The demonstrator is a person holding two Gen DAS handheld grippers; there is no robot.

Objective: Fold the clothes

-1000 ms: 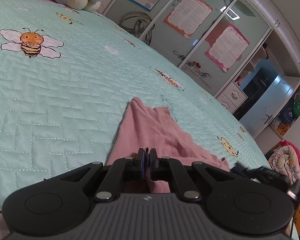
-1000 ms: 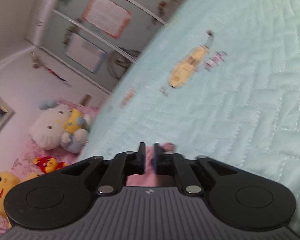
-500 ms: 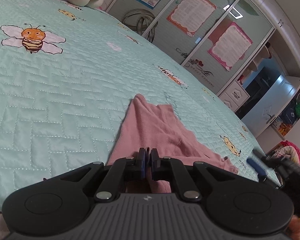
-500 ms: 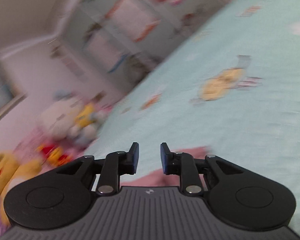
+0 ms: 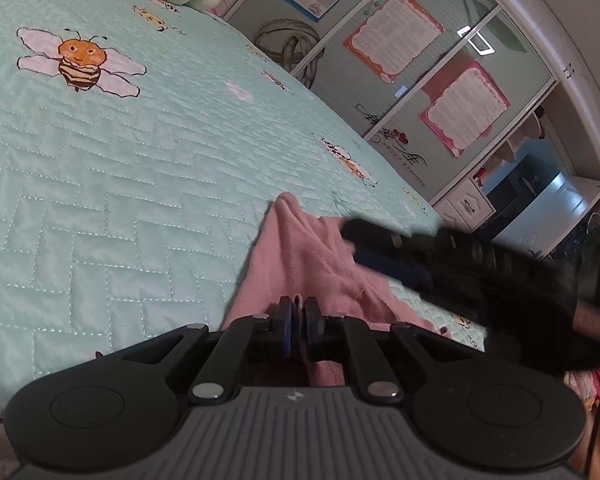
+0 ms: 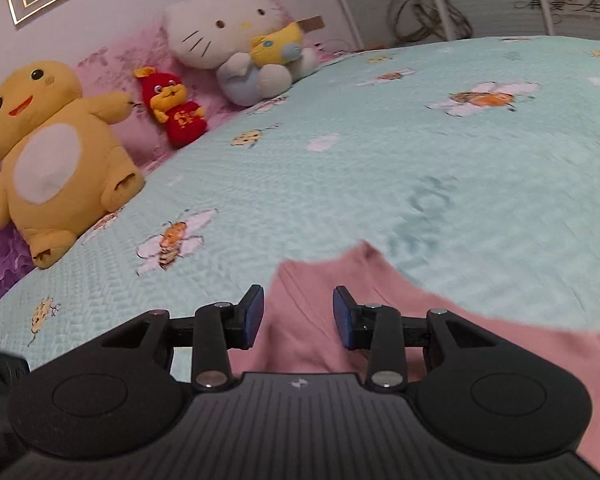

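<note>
A pink garment (image 5: 300, 256) lies crumpled on the mint quilted bedspread (image 5: 120, 200). My left gripper (image 5: 299, 320) pinches a small fold of its near edge between the blue pads, and its jaws are opening slightly. My right gripper (image 5: 360, 246) shows as a blurred black shape reaching in from the right over the cloth. In the right wrist view the right gripper (image 6: 298, 316) hangs just above the pink garment (image 6: 340, 280). Its jaws are opening wide, and the cloth lies beneath the gap with neither pad touching it.
Plush toys line the head of the bed: a yellow one (image 6: 48, 152), a small red one (image 6: 176, 112) and a white cat (image 6: 228, 36). A wardrobe with posters (image 5: 420, 80) stands beyond the bed's far edge. Bee prints dot the bedspread (image 6: 420, 152).
The right gripper has swung in over the garment from the right, rolled level and opened its jaws. The left gripper has kept its place, still on the fold.
</note>
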